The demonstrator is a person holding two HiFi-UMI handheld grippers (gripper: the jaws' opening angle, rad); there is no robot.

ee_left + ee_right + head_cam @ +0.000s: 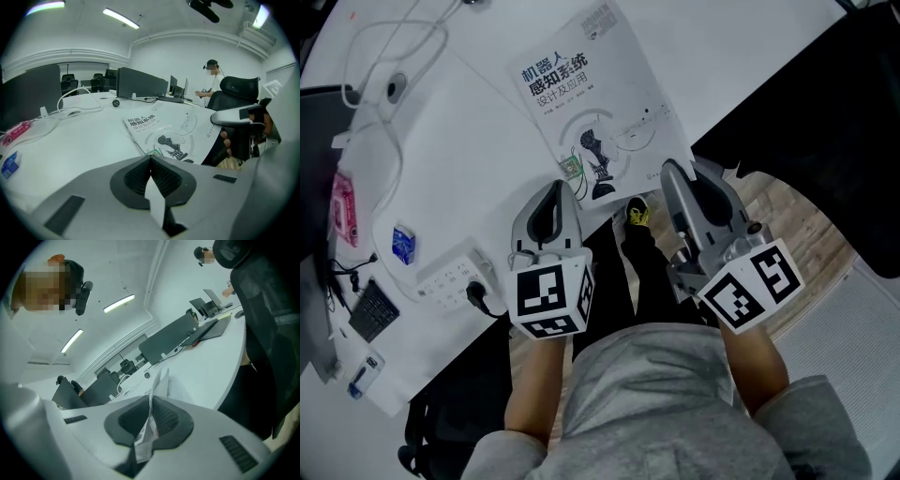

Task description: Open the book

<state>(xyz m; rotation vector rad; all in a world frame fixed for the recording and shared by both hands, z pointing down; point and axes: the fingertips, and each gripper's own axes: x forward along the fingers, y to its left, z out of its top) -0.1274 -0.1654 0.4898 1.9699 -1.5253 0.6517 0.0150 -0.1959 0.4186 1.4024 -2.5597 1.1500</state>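
A white book point(591, 103) with dark Chinese print and a robot drawing lies shut on the white table point(469, 178), its near edge at the table's rim. My left gripper point(558, 185) looks shut, its tips right at the book's near left corner; in the left gripper view the book point(173, 129) lies just past the left gripper point(150, 157). My right gripper point(670, 167) is at the book's near right corner. In the right gripper view the right gripper point(151, 397) is shut on a thin sheet, the cover's edge point(161, 380), which rises from between the pads.
To the left on the table are a power strip point(455, 274), white cables point(384, 112), a pink packet point(343, 208) and a blue packet point(403, 244). A black chair point(239, 89) stands right of the book. Monitors point(140, 82) line the far side.
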